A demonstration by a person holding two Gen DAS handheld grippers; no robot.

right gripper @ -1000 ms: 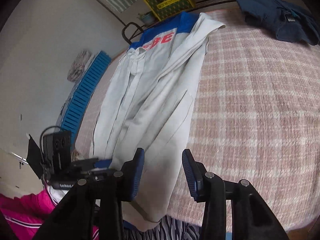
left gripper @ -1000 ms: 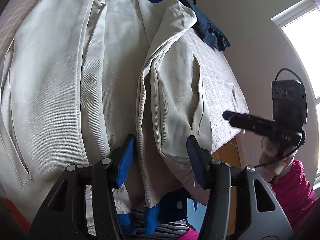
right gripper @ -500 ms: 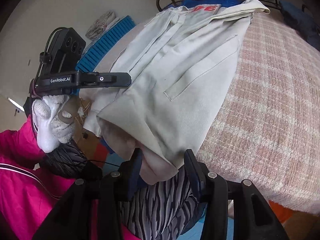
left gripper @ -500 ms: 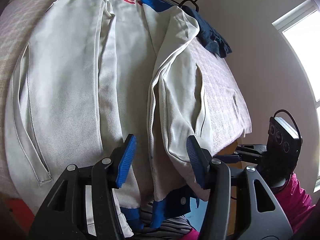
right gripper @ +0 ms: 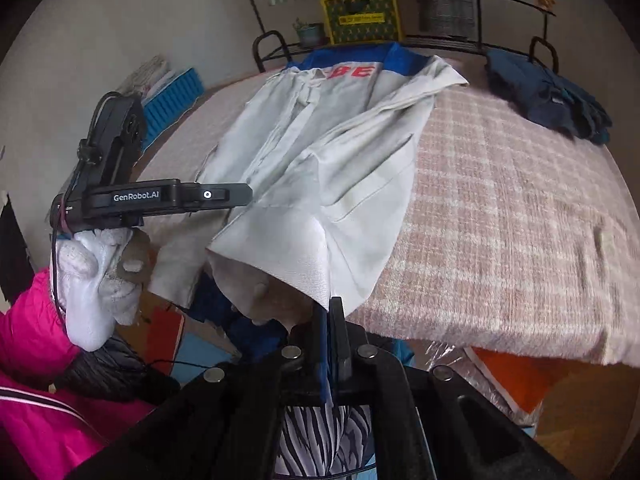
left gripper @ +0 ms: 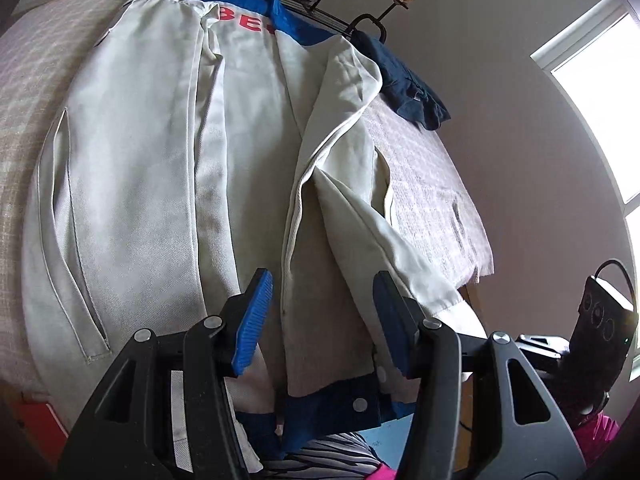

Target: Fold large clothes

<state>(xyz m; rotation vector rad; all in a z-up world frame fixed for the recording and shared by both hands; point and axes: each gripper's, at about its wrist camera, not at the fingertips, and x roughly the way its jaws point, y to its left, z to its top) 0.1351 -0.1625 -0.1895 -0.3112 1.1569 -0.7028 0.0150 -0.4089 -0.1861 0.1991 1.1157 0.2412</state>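
Observation:
A large white jacket [left gripper: 160,184] with a blue collar and red letters lies open along the pink checked bed [right gripper: 520,216]. Its hem hangs over the near edge. My left gripper [left gripper: 320,316] is open, its blue pads on either side of the right front panel's lower edge [left gripper: 316,320]. My right gripper [right gripper: 330,320] is shut on the hem corner of the right front panel [right gripper: 304,256], at the bed's near edge. The left gripper also shows in the right wrist view [right gripper: 240,194], above the jacket's left side.
A dark blue garment [right gripper: 548,96] lies at the bed's far right corner. A black metal headboard rail [right gripper: 440,44] runs behind the bed. A blue ribbed mat [right gripper: 172,96] stands at the far left. A bright window [left gripper: 600,80] is on the right.
My right gripper has dropped to the bed's near edge and closed on the jacket's right hem corner. My left gripper has pulled back a little and stays open.

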